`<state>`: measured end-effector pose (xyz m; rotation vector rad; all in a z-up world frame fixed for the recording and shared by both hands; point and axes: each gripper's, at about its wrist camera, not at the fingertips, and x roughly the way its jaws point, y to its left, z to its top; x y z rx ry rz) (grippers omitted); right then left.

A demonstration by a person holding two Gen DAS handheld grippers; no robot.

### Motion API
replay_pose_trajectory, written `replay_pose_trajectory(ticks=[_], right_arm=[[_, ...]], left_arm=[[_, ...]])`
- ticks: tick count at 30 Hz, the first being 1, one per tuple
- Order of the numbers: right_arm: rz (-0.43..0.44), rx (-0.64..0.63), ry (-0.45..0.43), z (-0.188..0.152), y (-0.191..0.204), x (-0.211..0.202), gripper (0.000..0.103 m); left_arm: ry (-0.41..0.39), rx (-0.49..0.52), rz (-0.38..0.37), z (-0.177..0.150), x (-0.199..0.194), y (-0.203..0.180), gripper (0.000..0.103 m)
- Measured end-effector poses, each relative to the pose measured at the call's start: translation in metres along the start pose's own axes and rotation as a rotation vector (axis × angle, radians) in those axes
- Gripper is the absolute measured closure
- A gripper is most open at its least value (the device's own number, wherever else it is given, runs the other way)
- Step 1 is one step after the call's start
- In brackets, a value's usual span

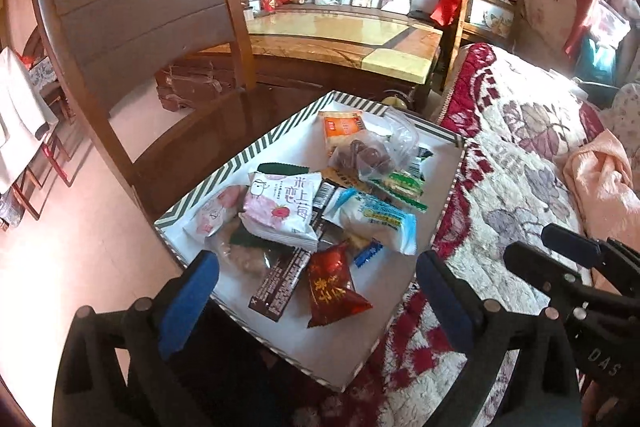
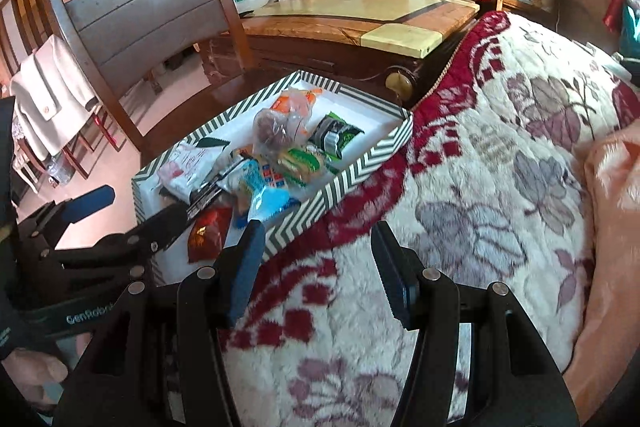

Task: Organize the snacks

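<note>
A shallow white tray with a chevron-striped rim (image 1: 240, 163) holds a heap of snack packets: a pink and white one (image 1: 280, 207), a red one (image 1: 332, 287), a blue and white one (image 1: 376, 219), a dark bar (image 1: 276, 283) and a clear bag of brown pieces (image 1: 368, 155). My left gripper (image 1: 316, 291) hangs open above the tray's near end, blue pads wide apart and nothing gripped. My right gripper (image 2: 320, 267) is open over the floral blanket (image 2: 480, 187), right of the tray (image 2: 352, 171), with nothing between its pads.
The tray rests on a dark wooden chair (image 1: 140, 19) set against the blanket-covered bed (image 1: 520, 167). A peach cloth (image 1: 600, 179) lies on the bed at the right. A glossy wooden table (image 1: 340, 35) stands behind. A hand (image 2: 32, 367) holds the left gripper.
</note>
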<state>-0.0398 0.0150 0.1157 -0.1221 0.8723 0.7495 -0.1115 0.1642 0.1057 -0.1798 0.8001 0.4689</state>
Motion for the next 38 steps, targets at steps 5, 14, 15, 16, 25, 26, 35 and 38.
replay_pose_trajectory(ticks=[5, 14, 15, 16, 25, 26, 35, 38], right_arm=[[-0.004, 0.003, 0.006, -0.0075, -0.0011, -0.0038, 0.048], [0.005, 0.003, 0.016, -0.0091, 0.0015, -0.0037, 0.048], [0.006, 0.002, 0.018, -0.0092, 0.0017, -0.0030, 0.048], [0.007, 0.001, 0.020, -0.0093, 0.0017, -0.0023, 0.048], [0.011, -0.008, 0.030, -0.0088, 0.0045, 0.0013, 0.048], [0.012, -0.008, 0.033, -0.0092, 0.0051, 0.0023, 0.048], [0.013, -0.008, 0.039, -0.0095, 0.0049, 0.0037, 0.048], [0.010, 0.002, 0.036, -0.0104, 0.0014, 0.0015, 0.048]], left_arm=[[-0.014, 0.034, 0.005, -0.0026, -0.0060, -0.0057, 0.003], [0.008, 0.044, 0.011, -0.0051, -0.0026, -0.0068, 0.003], [0.008, 0.046, 0.014, -0.0057, -0.0026, -0.0073, 0.003], [0.007, 0.047, 0.015, -0.0057, -0.0025, -0.0073, 0.003], [0.010, 0.038, 0.013, -0.0074, -0.0020, -0.0070, 0.003], [0.011, 0.037, 0.012, -0.0069, -0.0013, -0.0058, 0.003], [-0.016, 0.047, 0.008, -0.0071, -0.0031, -0.0050, 0.003], [-0.009, 0.063, -0.001, -0.0062, -0.0031, -0.0106, 0.002]])
